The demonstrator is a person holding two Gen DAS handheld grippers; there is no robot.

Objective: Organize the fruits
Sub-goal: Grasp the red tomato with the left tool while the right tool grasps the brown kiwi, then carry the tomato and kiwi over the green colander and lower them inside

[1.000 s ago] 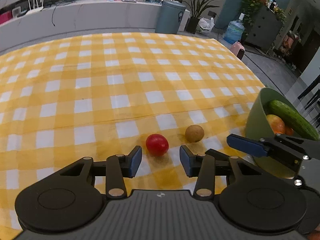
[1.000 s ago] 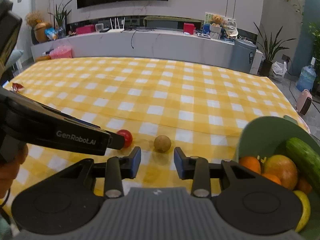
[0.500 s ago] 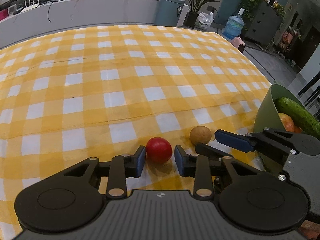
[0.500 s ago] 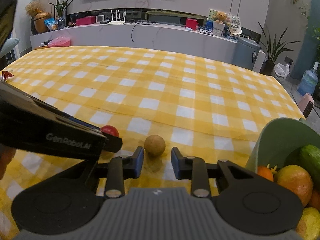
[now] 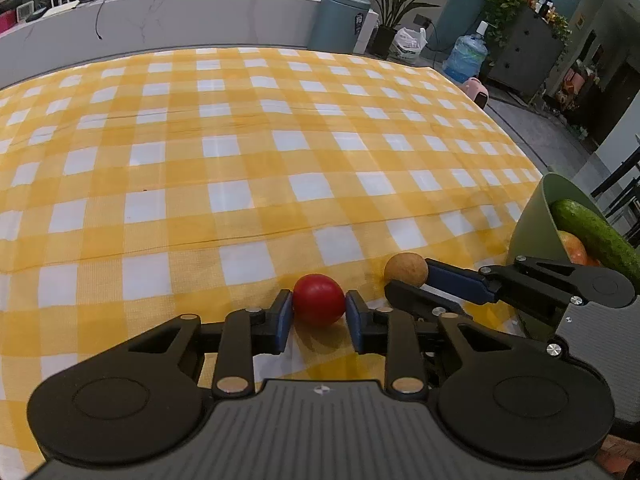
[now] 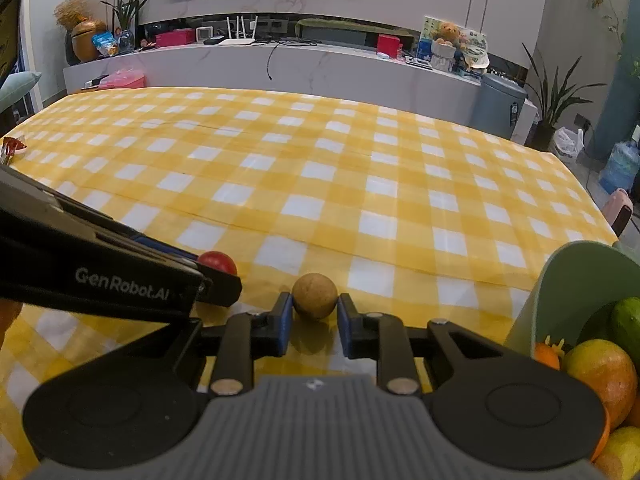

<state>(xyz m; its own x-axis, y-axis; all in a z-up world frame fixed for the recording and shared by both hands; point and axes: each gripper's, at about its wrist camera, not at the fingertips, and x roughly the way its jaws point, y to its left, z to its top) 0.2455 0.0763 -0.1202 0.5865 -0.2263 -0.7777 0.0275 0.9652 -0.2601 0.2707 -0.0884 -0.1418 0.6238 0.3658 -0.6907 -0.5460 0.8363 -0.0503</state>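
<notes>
Left wrist view, low centre: the left gripper has just been closing and its blue pads now press both sides of the tomato, which sits on the checked cloth. Right wrist view, low centre: the right gripper has likewise been closing; it clasps the brown fruit, pads touching each flank. The green bowl stands at the right edge of that frame, already holding a cucumber and several fruits.

Both grips look centred, so I judge the lift is next. Raise each fruit straight up before swinging toward the bowl, since the two grippers lie close together and could knock each other. Round fruit can squirt out, so keep the squeeze steady and lower into a free gap.
</notes>
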